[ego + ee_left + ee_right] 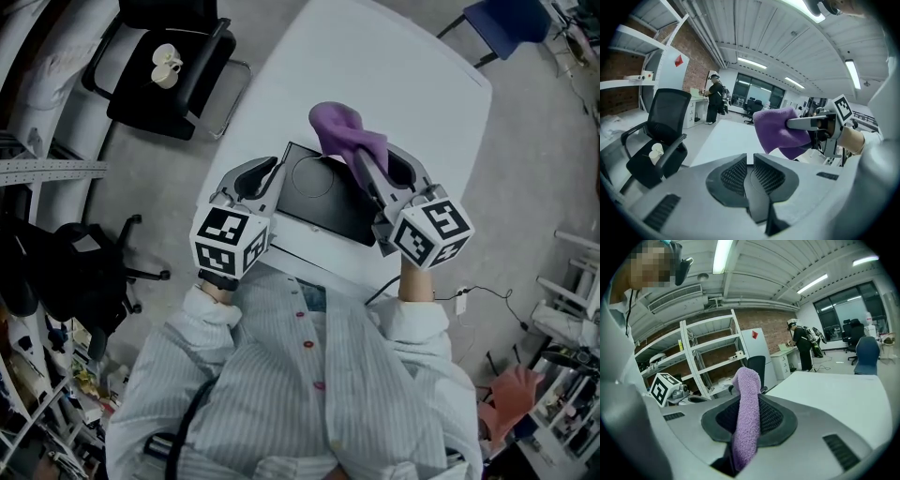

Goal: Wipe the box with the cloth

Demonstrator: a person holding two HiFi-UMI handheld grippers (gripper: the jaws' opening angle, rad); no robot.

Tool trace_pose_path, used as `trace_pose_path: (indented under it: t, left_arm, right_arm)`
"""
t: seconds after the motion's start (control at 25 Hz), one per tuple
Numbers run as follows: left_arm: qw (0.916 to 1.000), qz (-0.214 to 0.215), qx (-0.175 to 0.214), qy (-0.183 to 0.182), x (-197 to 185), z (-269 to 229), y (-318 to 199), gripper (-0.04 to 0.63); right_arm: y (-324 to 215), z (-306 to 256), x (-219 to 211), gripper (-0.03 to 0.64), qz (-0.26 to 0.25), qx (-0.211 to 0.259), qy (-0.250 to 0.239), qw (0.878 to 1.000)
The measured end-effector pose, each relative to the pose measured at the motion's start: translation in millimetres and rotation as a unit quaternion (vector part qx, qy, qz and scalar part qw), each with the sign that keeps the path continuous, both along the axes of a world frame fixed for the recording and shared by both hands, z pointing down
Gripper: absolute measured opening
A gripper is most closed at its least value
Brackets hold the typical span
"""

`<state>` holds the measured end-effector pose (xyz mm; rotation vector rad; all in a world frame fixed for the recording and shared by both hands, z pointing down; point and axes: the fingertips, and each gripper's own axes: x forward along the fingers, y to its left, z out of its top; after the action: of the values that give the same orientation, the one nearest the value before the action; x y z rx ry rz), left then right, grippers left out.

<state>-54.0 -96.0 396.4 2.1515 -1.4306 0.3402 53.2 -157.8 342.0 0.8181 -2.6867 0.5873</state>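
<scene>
A flat black box (pixel 323 199) lies on the white table (pixel 394 84), near its front edge. My right gripper (pixel 367 169) hangs over the box's right far corner, shut on a purple cloth (pixel 342 131) that bunches beyond its tips. In the right gripper view the cloth (pixel 746 418) runs as a folded strip between the jaws of that gripper (pixel 749 394). My left gripper (pixel 270 171) is at the box's left edge. Its jaws (pixel 750 159) stand barely parted with nothing between them. From there the cloth (pixel 776 129) and the right gripper (pixel 806 124) show to the right.
A black chair (pixel 173 66) with a small white object (pixel 167 64) on its seat stands left of the table. A blue chair (pixel 506 23) is at the far right corner. Metal shelves (pixel 708 357) line the brick wall. A person (pixel 714 96) stands far off.
</scene>
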Motion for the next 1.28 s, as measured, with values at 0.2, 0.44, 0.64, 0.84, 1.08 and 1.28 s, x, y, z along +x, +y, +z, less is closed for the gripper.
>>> trace_pose_path:
  t: [0.2,0.44,0.64,0.84,1.08,1.28]
  left_arm:
    - [0.9991,0.007,-0.041,0.003,-2,30,-1,0.051]
    - [0.9966,0.012,-0.081,0.003,-1,59,1,0.063]
    - [0.9944,0.023,-0.102,-0.012,3,76,3,0.064]
    - [0.9933,0.027,-0.111,-0.017,3,83,3,0.066]
    - [0.9930,0.022,-0.116,-0.006,4,85,2,0.066]
    - [0.9935,0.012,-0.112,-0.011,3,85,3,0.066]
  right_arm:
    - [-16,20,-22,0.069,-0.049,-0.022,0.025,0.998]
    - [-30,57,-49,0.069,-0.122,-0.083,0.054,0.988]
    - [-39,98,-62,0.069,-0.178,-0.153,0.070,0.969]
    - [-33,142,-76,0.069,-0.236,-0.227,0.085,0.941]
    - [-28,167,-91,0.069,-0.271,-0.318,0.048,0.907]
    - [-16,161,-99,0.069,-0.309,-0.354,0.013,0.883]
